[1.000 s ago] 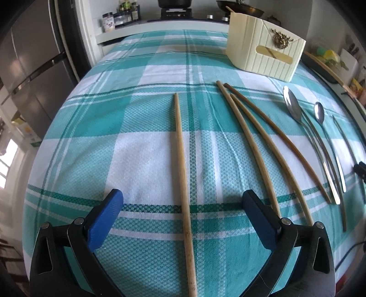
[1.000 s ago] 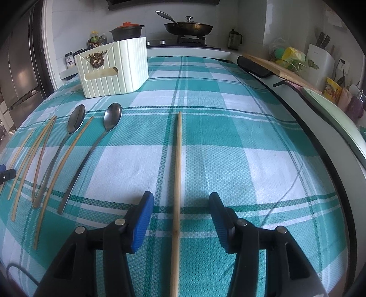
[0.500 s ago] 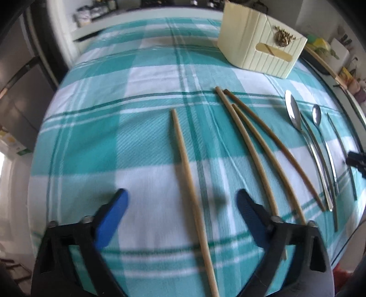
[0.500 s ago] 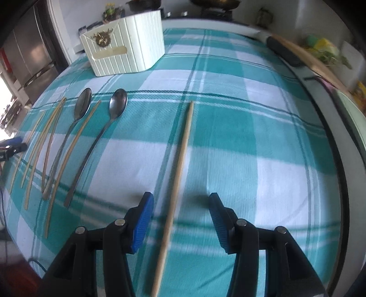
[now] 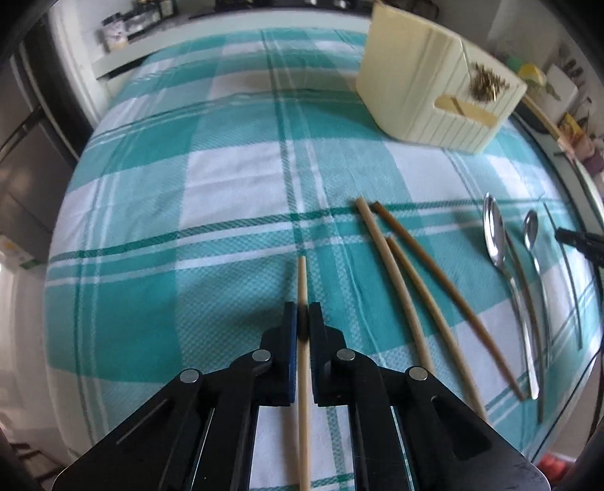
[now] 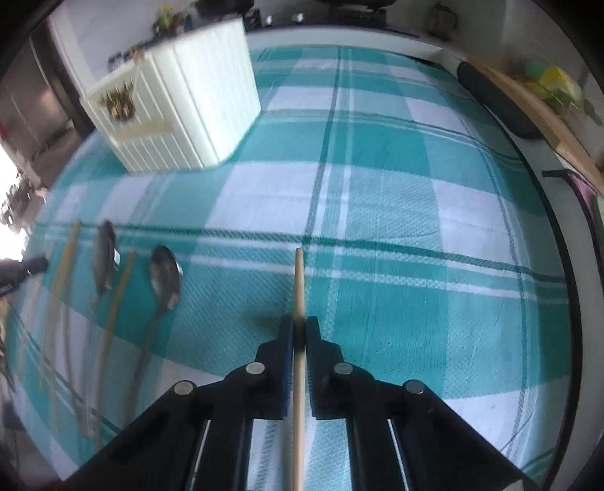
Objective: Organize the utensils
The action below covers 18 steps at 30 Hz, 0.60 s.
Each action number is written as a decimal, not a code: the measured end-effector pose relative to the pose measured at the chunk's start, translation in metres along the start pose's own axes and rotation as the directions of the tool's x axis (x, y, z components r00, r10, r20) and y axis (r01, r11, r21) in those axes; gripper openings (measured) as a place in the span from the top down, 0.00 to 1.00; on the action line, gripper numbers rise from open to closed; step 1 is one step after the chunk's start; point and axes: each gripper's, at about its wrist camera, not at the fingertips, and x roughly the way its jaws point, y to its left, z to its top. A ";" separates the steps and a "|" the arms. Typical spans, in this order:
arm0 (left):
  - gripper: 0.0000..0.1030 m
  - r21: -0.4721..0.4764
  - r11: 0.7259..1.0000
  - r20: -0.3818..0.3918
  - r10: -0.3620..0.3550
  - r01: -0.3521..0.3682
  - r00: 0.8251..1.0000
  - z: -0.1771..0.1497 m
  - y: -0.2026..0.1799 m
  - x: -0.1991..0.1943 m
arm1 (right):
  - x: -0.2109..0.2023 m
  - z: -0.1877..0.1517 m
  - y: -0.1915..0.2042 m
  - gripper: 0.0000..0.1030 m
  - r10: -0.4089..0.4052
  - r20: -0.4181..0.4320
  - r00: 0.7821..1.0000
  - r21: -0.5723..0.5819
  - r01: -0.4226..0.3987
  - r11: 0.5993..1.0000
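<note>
A teal-and-white checked cloth point(image 5: 226, 158) covers the worktop point(image 6: 434, 49), whose pale edge shows at the far end. To the left stands a tall steel fridge point(image 5: 26, 124), and beyond the worktop's far end a white shelf point(image 5: 124, 56) carries blurred jars point(image 5: 117, 30); bright daylight comes in low at the left point(image 6: 11, 200). Along the right side runs a white counter with a wooden board point(image 6: 536, 109), a dark oblong pad point(image 6: 494, 102) and some yellow-green items point(image 6: 558, 83), all too blurred to identify further.
</note>
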 end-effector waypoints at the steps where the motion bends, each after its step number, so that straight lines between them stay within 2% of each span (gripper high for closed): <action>1: 0.96 -0.016 1.000 0.026 -0.016 0.016 1.000 -0.002 0.002 -0.008 | -0.012 -0.002 0.001 0.94 0.016 0.035 0.999 0.005 -0.017 1.000; 4: 0.96 -0.049 0.996 0.124 -0.071 0.077 0.990 -0.010 0.007 -0.046 | -0.052 -0.010 0.007 0.94 0.057 0.127 0.990 -0.012 -0.056 0.998; 6: 0.96 -0.053 0.992 0.202 -0.102 0.115 0.974 -0.016 0.006 -0.078 | -0.086 -0.018 0.012 0.94 0.080 0.193 0.978 -0.032 -0.075 0.997; 11: 0.96 -0.032 0.981 0.369 -0.164 0.189 0.915 -0.029 0.002 -0.148 | -0.146 -0.030 0.024 0.94 0.097 0.311 0.945 -0.072 -0.079 0.994; 15: 0.96 -0.013 0.973 0.448 -0.199 0.229 0.872 -0.031 -0.005 -0.179 | -0.182 -0.037 0.040 0.94 0.063 0.406 0.912 -0.114 -0.018 0.993; 18: 0.96 -0.006 0.970 0.481 -0.211 0.244 0.851 -0.027 -0.008 -0.191 | -0.194 -0.033 0.047 0.94 0.048 0.459 0.887 -0.130 0.014 0.991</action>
